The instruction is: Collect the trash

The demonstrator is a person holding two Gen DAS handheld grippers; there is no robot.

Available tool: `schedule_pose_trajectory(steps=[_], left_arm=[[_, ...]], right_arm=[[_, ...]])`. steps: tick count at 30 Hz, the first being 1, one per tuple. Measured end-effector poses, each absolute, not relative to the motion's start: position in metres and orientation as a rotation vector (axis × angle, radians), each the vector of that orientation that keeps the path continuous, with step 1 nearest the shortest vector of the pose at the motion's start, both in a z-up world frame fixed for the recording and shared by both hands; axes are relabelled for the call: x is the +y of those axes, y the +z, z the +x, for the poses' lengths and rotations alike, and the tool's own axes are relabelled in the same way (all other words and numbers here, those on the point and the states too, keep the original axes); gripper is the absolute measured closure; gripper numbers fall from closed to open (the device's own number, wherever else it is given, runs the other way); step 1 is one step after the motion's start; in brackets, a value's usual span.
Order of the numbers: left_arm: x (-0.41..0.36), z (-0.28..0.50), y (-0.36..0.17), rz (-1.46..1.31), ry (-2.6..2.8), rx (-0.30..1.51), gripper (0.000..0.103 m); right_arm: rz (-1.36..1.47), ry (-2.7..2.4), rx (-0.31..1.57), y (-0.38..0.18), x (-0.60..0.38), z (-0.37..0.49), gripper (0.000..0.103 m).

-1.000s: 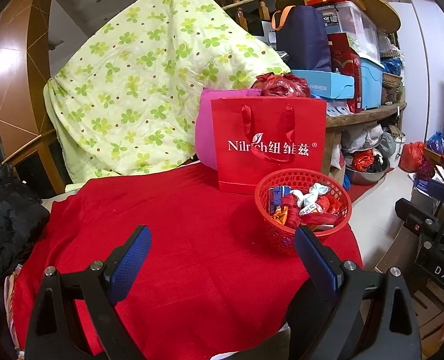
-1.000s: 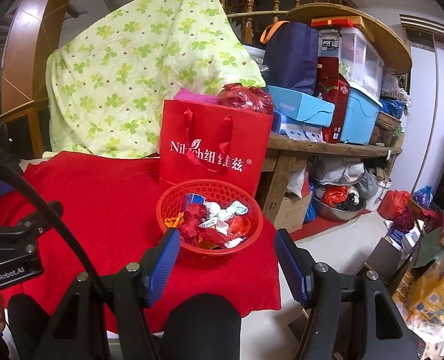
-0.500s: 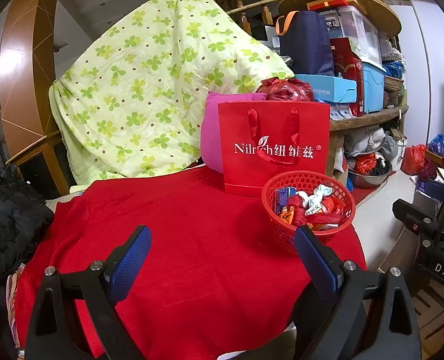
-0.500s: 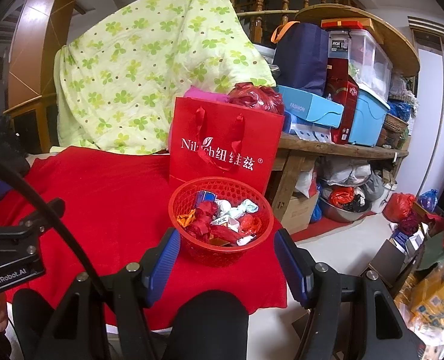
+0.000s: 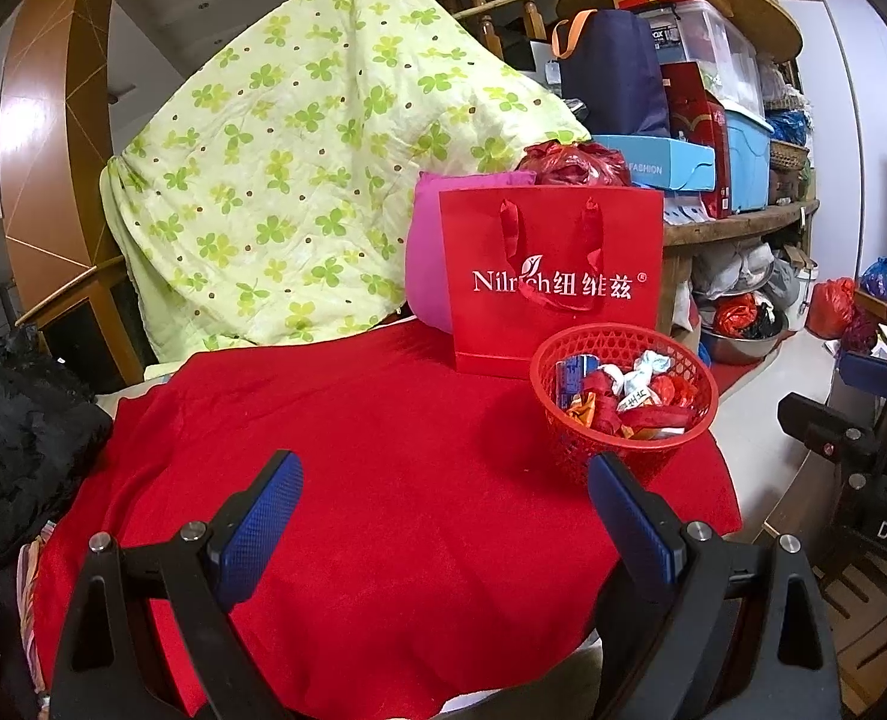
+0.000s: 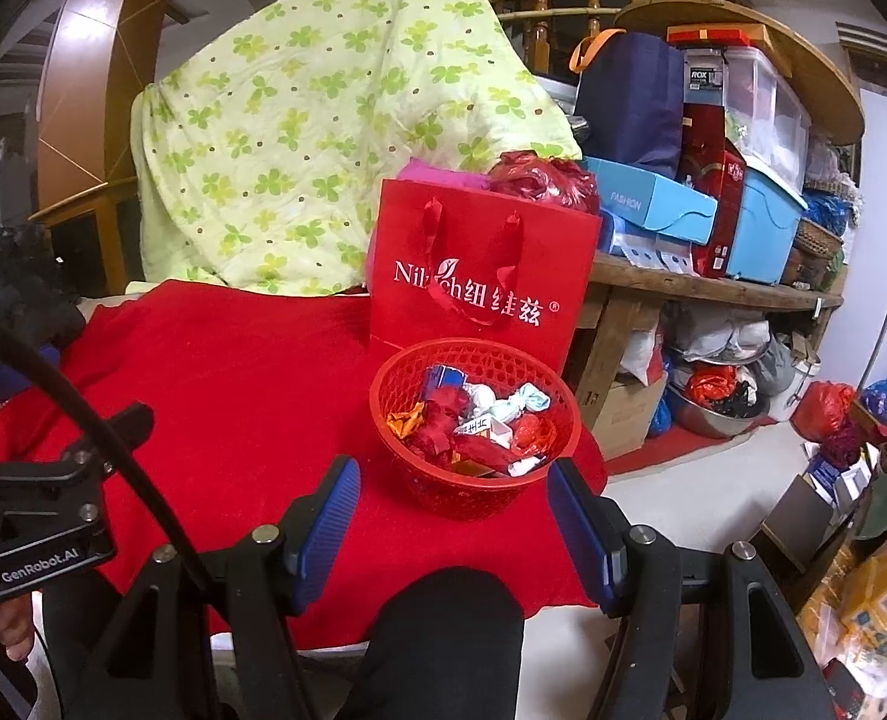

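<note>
Left wrist view: left claw (image 5: pixel 440 492) spread wide, blue pads apart, nothing between them, hovering over the red cloth (image 5: pixel 353 450) covering the bench. Red plastic basket (image 5: pixel 569 450) standing near the bench's far right edge, beyond the right-hand finger, filled with crumpled wrappers (image 5: pixel 623 396) in red, white, orange and blue. Just behind the basket, upright, a red paper gift bag (image 5: pixel 551 276) with white lettering; a pink bag (image 5: pixel 425 258) beside and behind it. Green clover-print quilt (image 5: pixel 299 180) draped over a railing further back.

Right wrist view: right claw (image 6: pixel 452 507) also spread, pads apart and empty, aimed at the basket (image 6: pixel 473 492), which sits just ahead, framed between the two fingers without touching either. Wrappers (image 6: pixel 479 420) piled inside the basket. Gift bag (image 6: pixel 479 282) directly behind the basket. Black frame of the other tool (image 6: pixel 29 516) low on the left, above the cloth (image 6: pixel 221 372). Cluttered wooden shelf (image 6: pixel 707 294) with boxes on the right.
</note>
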State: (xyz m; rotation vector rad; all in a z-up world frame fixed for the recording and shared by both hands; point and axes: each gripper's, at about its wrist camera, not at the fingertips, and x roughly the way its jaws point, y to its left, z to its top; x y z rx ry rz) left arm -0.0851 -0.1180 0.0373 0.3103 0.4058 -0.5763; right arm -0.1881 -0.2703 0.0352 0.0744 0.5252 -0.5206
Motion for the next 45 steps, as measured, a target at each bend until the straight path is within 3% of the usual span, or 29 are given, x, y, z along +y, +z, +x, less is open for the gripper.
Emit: schedule_pose_trajectory(steps=[45], left_arm=[[-0.144, -0.048, 0.008, 0.378, -0.555, 0.507, 0.007]], right_arm=[[0.147, -0.506, 0.529, 0.023, -0.294, -0.16, 0.034]])
